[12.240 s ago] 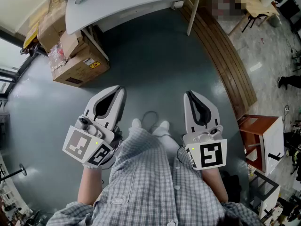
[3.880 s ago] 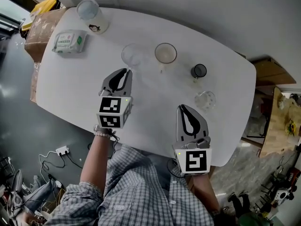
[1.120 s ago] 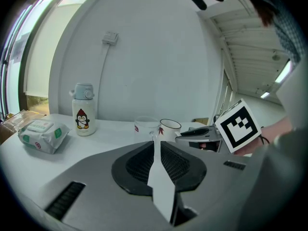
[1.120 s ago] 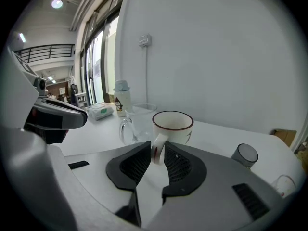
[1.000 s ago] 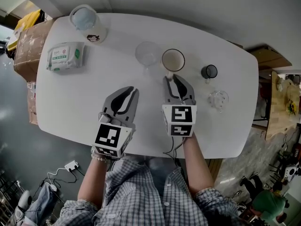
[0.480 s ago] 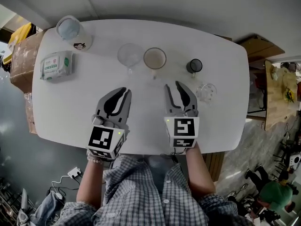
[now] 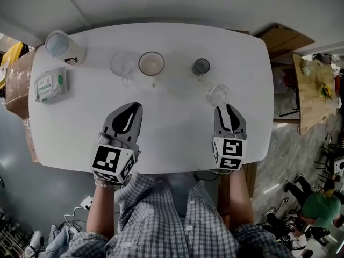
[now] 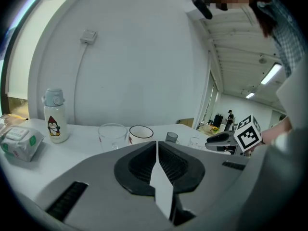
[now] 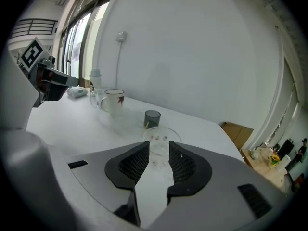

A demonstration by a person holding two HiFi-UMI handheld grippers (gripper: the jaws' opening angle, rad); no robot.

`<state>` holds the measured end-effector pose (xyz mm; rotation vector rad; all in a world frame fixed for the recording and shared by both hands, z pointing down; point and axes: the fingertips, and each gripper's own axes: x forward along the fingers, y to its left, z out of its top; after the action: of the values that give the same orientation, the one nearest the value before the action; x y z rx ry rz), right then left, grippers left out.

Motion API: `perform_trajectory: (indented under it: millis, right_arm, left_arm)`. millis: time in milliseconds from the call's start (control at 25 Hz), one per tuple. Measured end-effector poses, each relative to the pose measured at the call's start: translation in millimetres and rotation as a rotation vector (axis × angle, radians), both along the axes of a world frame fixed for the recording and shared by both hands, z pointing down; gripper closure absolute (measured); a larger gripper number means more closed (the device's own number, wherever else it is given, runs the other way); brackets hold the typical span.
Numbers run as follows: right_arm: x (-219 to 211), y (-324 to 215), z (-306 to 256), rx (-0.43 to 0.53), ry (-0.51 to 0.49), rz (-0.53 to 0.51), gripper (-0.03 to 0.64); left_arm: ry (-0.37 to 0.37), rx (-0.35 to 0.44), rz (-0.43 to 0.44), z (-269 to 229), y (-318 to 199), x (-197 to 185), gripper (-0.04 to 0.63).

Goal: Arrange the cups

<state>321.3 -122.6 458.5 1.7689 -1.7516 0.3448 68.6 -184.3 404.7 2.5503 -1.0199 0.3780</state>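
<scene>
Four cups stand on the white table [image 7: 161, 128]. A tall clear glass [image 7: 123, 63] and a dark-rimmed white mug [image 7: 151, 63] sit side by side at the back. A small dark cup [image 7: 201, 66] is to their right. A small clear glass [image 7: 219, 94] [image 9: 161, 136] stands further right and nearer. My right gripper [image 7: 228, 109] [image 9: 158, 150] is open just behind this glass; its jaws have just been opening, and nothing is between them. My left gripper [image 7: 131, 108] [image 8: 157, 143] is shut and empty, over the table in front of the tall glass.
A white bottle [image 7: 64, 46] with a penguin print stands at the table's far left corner. A pack of wipes [image 7: 50, 85] lies near it. A cardboard box [image 7: 282, 39] sits on the floor beyond the right end.
My right gripper has swung right, from just in front of the white mug to behind the small clear glass, and its jaws stand wider. My left gripper shifted slightly.
</scene>
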Motion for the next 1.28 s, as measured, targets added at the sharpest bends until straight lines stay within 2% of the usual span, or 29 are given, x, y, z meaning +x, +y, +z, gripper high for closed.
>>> perform_trajectory:
  millis: [200,480,560,680,1280]
  right_arm:
    - [30,18,18,-0.062,0.02,0.003,0.509]
    - [29,17,38,-0.123,0.029,-0.051,0.512]
    - [29,17,40,-0.125,0.029,-0.057,0.545]
    - [27,18,41,-0.121,-0.001,-0.056,0.552]
    - [-26,10,42,-0.131,-0.082,-0.104,0.557]
  left_arm:
    - [-0.001,0.003,0.004,-2,0,12,0.572]
    - [-0.014,0.002,-0.004,0,4,21,0.572]
    - [-0.016,0.005,-0.012,0,4,21,0.572]
    - [-0.017,0.006,-0.015,0,3,21,0.572]
    - [-0.023,0.007,-0.033,-2,6,10,0.572]
